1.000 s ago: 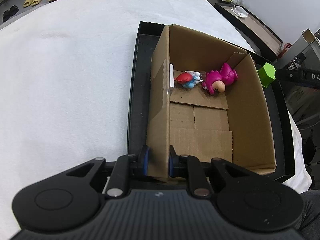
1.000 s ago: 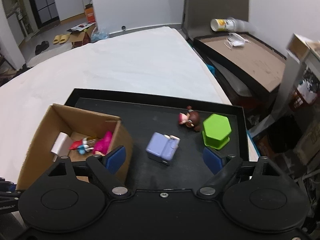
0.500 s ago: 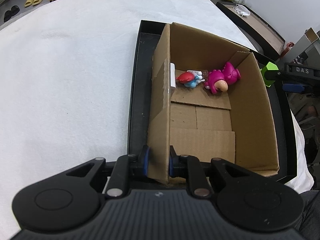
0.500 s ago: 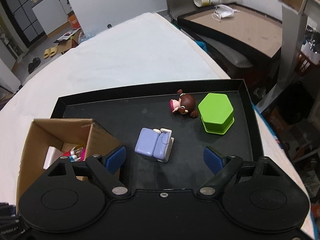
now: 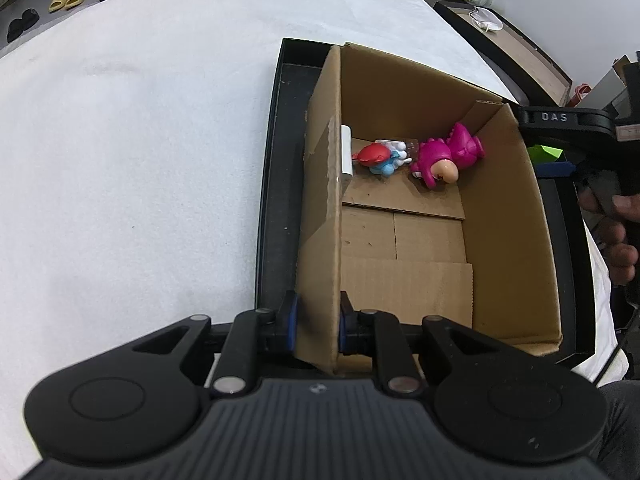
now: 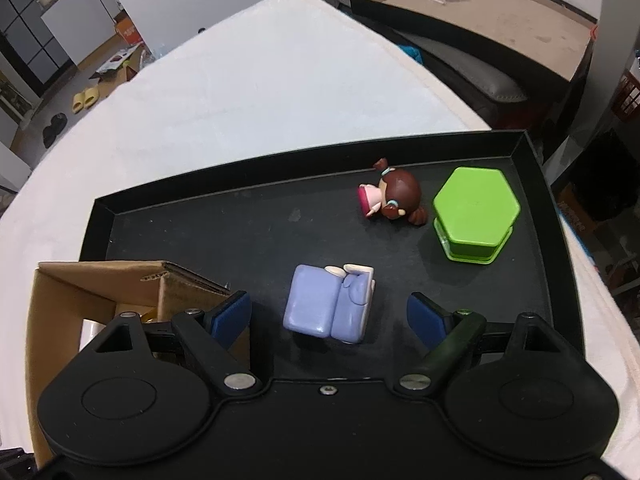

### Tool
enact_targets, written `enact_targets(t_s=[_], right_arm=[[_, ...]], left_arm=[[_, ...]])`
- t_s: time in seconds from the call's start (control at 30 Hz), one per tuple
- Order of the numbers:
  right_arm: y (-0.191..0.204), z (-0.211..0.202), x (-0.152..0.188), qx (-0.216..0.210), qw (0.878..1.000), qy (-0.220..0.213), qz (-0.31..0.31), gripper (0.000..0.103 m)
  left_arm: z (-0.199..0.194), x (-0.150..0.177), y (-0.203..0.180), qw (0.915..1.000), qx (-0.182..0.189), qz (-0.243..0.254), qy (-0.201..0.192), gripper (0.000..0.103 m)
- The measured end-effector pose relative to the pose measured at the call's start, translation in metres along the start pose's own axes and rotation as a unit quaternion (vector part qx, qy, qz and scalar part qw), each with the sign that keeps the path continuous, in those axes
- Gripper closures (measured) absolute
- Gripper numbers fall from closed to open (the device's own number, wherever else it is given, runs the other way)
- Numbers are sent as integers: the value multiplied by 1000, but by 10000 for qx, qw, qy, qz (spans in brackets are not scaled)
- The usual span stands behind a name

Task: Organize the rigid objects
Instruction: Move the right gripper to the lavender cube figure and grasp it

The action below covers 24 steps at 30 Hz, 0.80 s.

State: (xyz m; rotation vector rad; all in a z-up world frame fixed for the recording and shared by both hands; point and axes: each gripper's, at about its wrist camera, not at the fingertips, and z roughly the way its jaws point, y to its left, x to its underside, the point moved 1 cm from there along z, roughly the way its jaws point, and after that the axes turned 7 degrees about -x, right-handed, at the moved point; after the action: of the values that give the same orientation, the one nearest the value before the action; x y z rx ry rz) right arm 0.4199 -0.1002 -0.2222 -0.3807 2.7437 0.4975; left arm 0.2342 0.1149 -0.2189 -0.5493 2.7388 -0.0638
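My left gripper (image 5: 317, 324) is shut on the left wall of an open cardboard box (image 5: 320, 216) that stands on a black tray (image 5: 276, 184). Inside the box lie a magenta dinosaur figure (image 5: 444, 156), a red and blue figure (image 5: 380, 158) and a white block (image 5: 346, 156). My right gripper (image 6: 329, 314) is open, with a lilac bed toy (image 6: 332, 306) lying between its fingers on the tray (image 6: 224, 248). A brown-haired doll (image 6: 394, 198) and a green hexagonal box (image 6: 474, 212) lie farther right. The cardboard box's corner (image 6: 120, 288) shows at left.
The tray lies on a white cloth-covered table (image 5: 140, 120). The right gripper and the hand holding it (image 5: 592, 152) show beyond the box's right wall. A second dark tray with a cup and a mask (image 6: 480, 12) stands past the table's far right edge.
My right gripper has moved down and forward over the tray, so the lilac bed toy now lies between its open fingers. My left gripper still holds the box wall.
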Motion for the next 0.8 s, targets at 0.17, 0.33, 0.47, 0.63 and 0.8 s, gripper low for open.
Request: enact_targets(t_s=[0.17, 0.33, 0.47, 0.63, 0.8], right_arm=[[-11, 7, -3, -144, 9992, 183, 311, 30], [-13, 11, -4, 28, 9988, 379, 296, 48], [-20, 17, 5, 304, 9979, 508, 263, 56], [-18, 9, 14, 428, 9977, 508, 130, 57], [-14, -8, 13, 404, 9984, 386, 16, 58]], left_arm=[[0, 0, -2, 10000, 25, 54, -20, 84], [1, 0, 1, 10000, 45, -15, 19, 84], [0, 1, 0, 10000, 46, 34, 0, 84], [0, 0, -1, 10000, 30, 28, 18, 84], [0, 0, -3, 10000, 8, 61, 16, 84]])
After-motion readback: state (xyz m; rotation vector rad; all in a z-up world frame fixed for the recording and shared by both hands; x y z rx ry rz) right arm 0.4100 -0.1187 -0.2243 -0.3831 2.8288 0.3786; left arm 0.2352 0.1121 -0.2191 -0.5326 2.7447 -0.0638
